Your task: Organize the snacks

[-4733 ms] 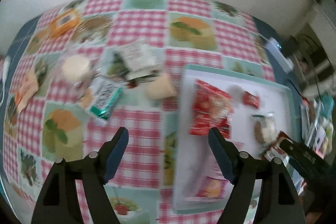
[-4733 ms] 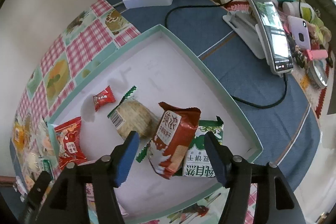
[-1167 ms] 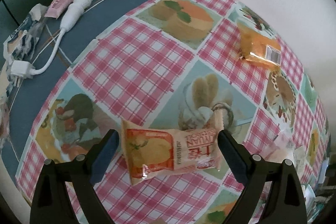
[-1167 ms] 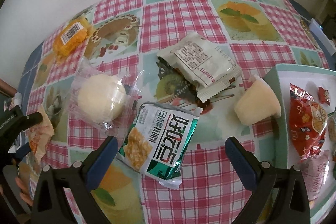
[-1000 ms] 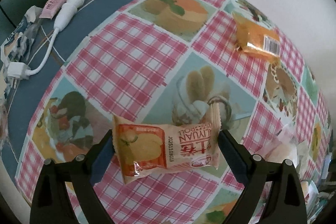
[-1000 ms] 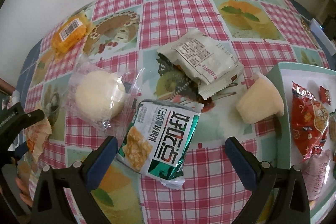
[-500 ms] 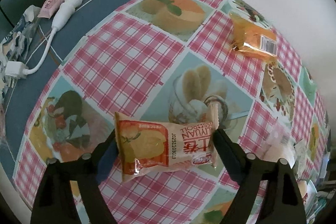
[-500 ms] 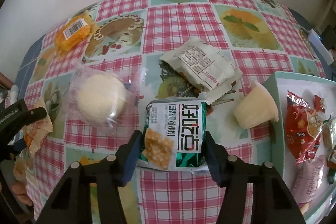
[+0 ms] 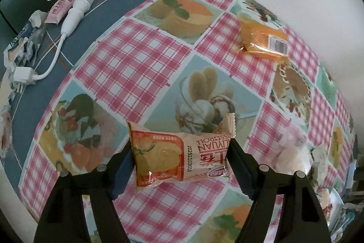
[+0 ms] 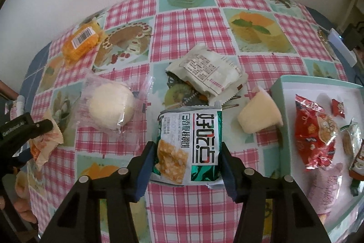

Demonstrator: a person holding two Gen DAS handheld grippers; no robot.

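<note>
Home dining spot: dessert-print tablecloth (image 10: 186, 22) (pink gingham), wrapped snacks (image 10: 109, 106).

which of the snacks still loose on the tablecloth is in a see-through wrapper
The round pale bun, left of the green and white packet. Its clear wrapper shows the bun inside; the white packet and orange packet are printed or tinted.

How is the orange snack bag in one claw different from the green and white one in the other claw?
The orange packet shows a picture of a pale roll; the green-and-white packet shows golden crumbly biscuit pieces. The orange packet lies sideways across the left claw, which grips its two ends; the green-and-white packet points lengthwise away from the right claw, which grips its long sides. Both are sealed snack packets with a closing claw pressing on them.
</note>
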